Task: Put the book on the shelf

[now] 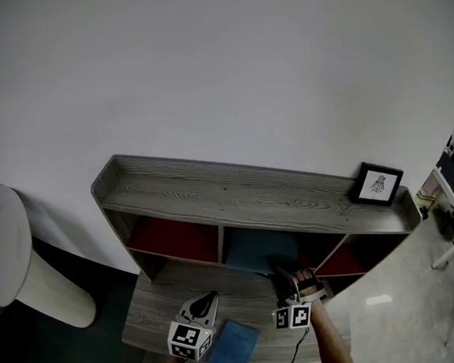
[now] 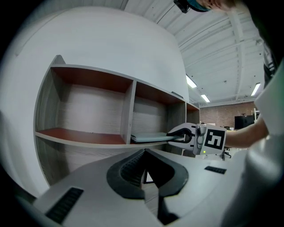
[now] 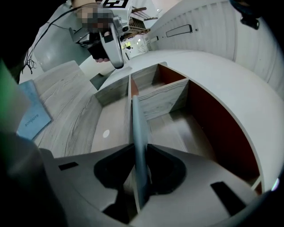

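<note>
No brand or title could be read anywhere. The second blue book (image 3: 33,119) carried a short line of print on its cover, too small for me to make out. The picture frame (image 1: 378,184) showed a dark drawing on white, with no words I could tell. The only other print was the black-and-white square markers (image 1: 299,316) on the grippers' cubes.

The blue book (image 1: 260,251) lay flat in the middle compartment of the grey wooden shelf (image 1: 236,196), close to the divider on that compartment's left. I could not tell whether it rested on the compartment floor or sat just above it. The right gripper (image 1: 284,278) reached into the front of that compartment with the book's edge between its jaws. The pads looked to be against both faces, so it was gripping the book.

The left gripper (image 1: 209,298) hovered over the tabletop (image 1: 162,299) in front of the shelf, near the middle of its front edge. Its jaws were together with nothing between them. The second blue book lay at the tabletop's front edge, just beside that gripper on its right.

The compartments to either side showed red panels. The picture frame stood at the right end of the shelf's top board. A white round-topped stand (image 1: 9,249) stood on the floor beyond the tabletop's left edge. Nothing blocked the compartment's opening apart from the right gripper itself.
</note>
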`<state>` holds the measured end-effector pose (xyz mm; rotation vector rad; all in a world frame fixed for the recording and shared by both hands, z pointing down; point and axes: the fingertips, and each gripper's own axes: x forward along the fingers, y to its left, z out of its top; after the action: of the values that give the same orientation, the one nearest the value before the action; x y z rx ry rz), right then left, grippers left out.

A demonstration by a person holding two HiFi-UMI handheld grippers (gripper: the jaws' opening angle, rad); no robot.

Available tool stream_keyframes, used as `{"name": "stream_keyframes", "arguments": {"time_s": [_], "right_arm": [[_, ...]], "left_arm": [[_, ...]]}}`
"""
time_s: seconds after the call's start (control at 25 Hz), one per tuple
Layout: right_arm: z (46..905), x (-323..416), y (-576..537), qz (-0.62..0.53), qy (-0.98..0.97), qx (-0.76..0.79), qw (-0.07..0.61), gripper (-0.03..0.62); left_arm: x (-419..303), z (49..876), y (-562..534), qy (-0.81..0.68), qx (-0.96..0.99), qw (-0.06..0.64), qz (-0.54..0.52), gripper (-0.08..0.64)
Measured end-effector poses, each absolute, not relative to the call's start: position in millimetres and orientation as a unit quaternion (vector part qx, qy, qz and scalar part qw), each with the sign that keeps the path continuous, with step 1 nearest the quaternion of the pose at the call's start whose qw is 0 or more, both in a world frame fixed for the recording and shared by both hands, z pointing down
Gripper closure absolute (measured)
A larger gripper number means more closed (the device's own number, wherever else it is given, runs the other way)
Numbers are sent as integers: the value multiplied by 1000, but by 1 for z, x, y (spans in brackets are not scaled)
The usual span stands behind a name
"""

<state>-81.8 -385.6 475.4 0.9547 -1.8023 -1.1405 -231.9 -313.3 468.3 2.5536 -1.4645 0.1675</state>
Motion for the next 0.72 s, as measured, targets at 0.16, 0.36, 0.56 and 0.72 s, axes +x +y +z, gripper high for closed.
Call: {"name": "stream_keyframes", "arguments": {"time_s": [0.16,0.36,0.56,0.72], "right_arm": [[483,-79,-388,-433,-715,382,394,472],[482,-78,-391,-418,-718,400,387,447],[472,-78,-379,-370,-757,401,359,372],[452,-73,-356,-319,-790,428,303,351]], "left_arm": [[-223,470,-316,-484,868,98,57,555],[-215,472,-313,-478,871,100,59,555],[-213,474,-306,-482,868,103,61,555],[-211,471,-299,-487,866,98,62,555]]}}
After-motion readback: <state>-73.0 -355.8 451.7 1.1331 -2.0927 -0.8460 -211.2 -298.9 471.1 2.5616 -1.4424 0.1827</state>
